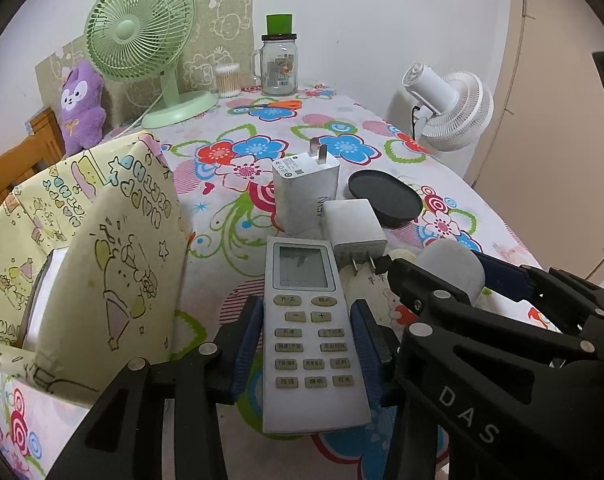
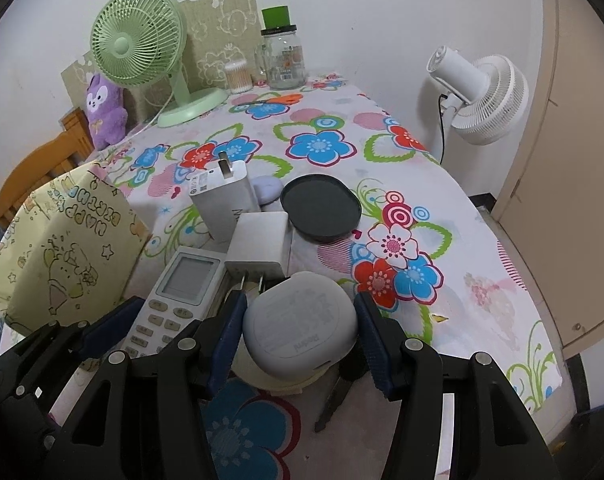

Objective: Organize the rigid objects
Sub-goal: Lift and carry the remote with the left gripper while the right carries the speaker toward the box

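My left gripper [image 1: 308,344] is shut on a white air-conditioner remote [image 1: 308,332], its blue pads against both long sides. My right gripper [image 2: 298,332] is shut on a grey rounded earbud case [image 2: 302,324], which also shows in the left wrist view [image 1: 454,268]. The remote shows in the right wrist view [image 2: 174,296] too. A small white charger [image 1: 356,228] [image 2: 262,244] lies just beyond both. A larger white charger [image 1: 306,192] [image 2: 224,200] stands behind it. A black round lid [image 1: 386,196] [image 2: 322,210] lies to the right.
A yellow patterned storage bag [image 1: 102,248] [image 2: 62,252] stands open at the left. At the table's far end are a green fan [image 1: 142,32], a glass jar [image 1: 278,64], a cotton-swab tub [image 1: 227,80], orange scissors [image 1: 282,105] and a purple plush [image 1: 82,104]. A white fan [image 2: 482,96] stands off the right edge. A key [image 2: 334,400] lies under the case.
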Demonstrator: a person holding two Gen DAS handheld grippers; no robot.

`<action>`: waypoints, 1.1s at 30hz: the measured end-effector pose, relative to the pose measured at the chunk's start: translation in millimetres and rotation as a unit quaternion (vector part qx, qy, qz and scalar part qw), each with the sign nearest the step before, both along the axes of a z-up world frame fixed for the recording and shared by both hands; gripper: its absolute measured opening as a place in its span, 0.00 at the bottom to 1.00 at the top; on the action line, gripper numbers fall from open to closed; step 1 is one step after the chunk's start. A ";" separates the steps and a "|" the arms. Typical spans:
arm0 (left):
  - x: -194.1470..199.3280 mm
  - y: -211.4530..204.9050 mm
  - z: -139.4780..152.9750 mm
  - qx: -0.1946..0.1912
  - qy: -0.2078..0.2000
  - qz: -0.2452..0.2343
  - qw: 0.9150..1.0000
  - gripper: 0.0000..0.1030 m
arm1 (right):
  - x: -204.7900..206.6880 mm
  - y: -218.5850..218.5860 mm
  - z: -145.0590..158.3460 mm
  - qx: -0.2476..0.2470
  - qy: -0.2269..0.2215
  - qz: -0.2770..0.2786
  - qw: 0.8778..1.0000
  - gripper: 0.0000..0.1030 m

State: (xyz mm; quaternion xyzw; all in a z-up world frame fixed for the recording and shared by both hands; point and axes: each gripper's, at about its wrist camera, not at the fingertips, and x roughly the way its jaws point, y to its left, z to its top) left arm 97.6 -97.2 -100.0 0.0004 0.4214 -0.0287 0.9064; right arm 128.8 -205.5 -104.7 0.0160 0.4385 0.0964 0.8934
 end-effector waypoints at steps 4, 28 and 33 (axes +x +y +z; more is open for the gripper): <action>-4.3 0.0 4.7 0.003 -0.005 0.001 1.000 0.45 | -5.2 0.9 4.1 0.003 -0.004 0.002 1.000 0.57; -16.7 -6.7 -16.2 0.028 0.018 -0.008 0.999 0.46 | -18.5 1.0 -15.4 0.002 0.023 0.000 1.000 0.57; -11.4 -4.1 -22.3 0.016 0.031 -0.003 0.999 0.45 | -19.3 0.3 -18.0 0.003 0.026 -0.004 1.000 0.57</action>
